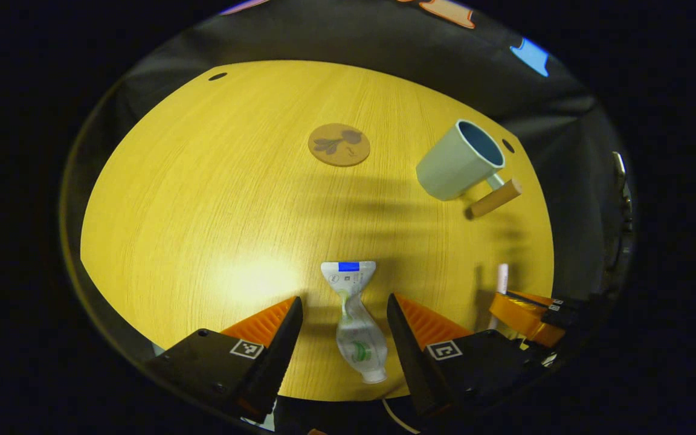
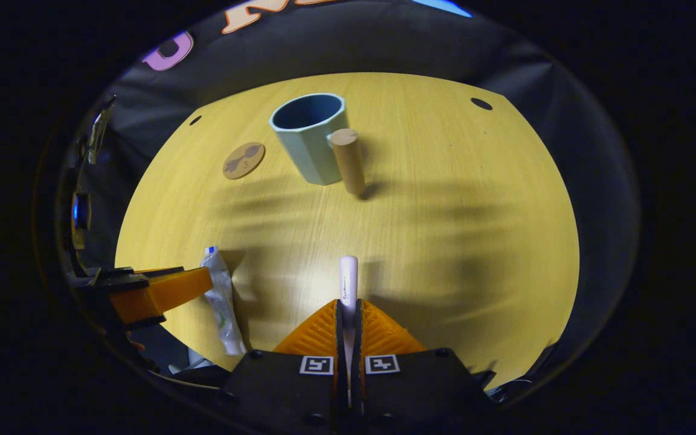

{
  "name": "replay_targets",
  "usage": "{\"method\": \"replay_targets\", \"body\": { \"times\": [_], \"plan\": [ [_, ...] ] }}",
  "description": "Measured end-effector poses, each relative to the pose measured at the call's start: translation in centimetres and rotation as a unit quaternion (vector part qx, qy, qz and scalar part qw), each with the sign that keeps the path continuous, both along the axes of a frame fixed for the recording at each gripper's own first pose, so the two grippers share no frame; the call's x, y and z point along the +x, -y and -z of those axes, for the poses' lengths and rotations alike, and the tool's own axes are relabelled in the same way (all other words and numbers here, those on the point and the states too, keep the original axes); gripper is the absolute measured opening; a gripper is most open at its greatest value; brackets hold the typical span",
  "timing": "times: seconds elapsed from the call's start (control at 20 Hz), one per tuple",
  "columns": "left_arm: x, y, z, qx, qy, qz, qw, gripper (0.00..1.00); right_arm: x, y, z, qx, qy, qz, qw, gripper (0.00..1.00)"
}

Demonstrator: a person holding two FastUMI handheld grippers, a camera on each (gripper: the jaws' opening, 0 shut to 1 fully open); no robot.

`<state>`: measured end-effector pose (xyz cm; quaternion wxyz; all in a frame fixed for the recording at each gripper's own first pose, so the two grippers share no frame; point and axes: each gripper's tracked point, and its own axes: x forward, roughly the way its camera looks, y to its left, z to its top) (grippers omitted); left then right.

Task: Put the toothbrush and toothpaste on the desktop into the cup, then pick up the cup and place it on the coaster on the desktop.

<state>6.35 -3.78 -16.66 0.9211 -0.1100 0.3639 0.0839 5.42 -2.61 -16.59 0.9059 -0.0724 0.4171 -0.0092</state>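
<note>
A crumpled white toothpaste tube (image 1: 355, 329) lies on the yellow wooden desktop (image 1: 203, 199), its cap toward me. My left gripper (image 1: 344, 299) is open, one orange finger on each side of the tube and neither touching it. My right gripper (image 2: 348, 303) is shut on the white toothbrush (image 2: 348, 278), whose rounded end sticks forward. The pale green cup (image 2: 309, 142) with a wooden peg handle (image 2: 348, 160) stands upright farther back. Left of it lies the round brown coaster (image 2: 243, 160). In the left gripper view the cup (image 1: 460, 160) is at the right and the coaster (image 1: 339, 144) in the middle.
The table's near edge runs just under both grippers. Small dark holes (image 2: 481, 103) mark the far corners of the desktop. Black cloth walls close in behind the table. The left gripper (image 2: 161, 290) and toothpaste tube (image 2: 221, 296) show at the left of the right gripper view.
</note>
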Motion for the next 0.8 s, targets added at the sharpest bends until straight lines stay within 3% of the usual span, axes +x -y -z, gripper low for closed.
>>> {"method": "replay_targets", "body": {
  "times": [0.1, 0.2, 0.4, 0.45, 0.8],
  "plan": [
    [0.6, 0.3, 0.7, -0.006, -0.014, -0.007, 1.000, 0.80, -0.2, 1.3, -0.2, 0.002, 0.002, 0.011, 1.000, 0.05],
    [1.0, 0.3, 0.9, -0.005, -0.018, -0.015, 1.000, 0.71, -0.2, 2.7, -0.2, -0.002, 0.003, 0.020, 1.000, 0.05],
    [1.1, 0.2, 1.9, -0.008, -0.041, -0.034, 0.999, 0.46, 0.0, 3.9, -0.4, 0.004, -0.001, 0.025, 1.000, 0.05],
    [1.1, 0.3, 2.2, -0.014, -0.043, -0.038, 0.998, 0.34, 0.0, 4.1, -0.4, 0.004, 0.000, 0.026, 1.000, 0.05],
    [1.2, 0.1, 2.8, -0.030, -0.038, -0.055, 0.997, 0.14, 0.4, 4.5, -0.5, 0.011, -0.005, 0.025, 1.000, 0.05]
  ]
}}
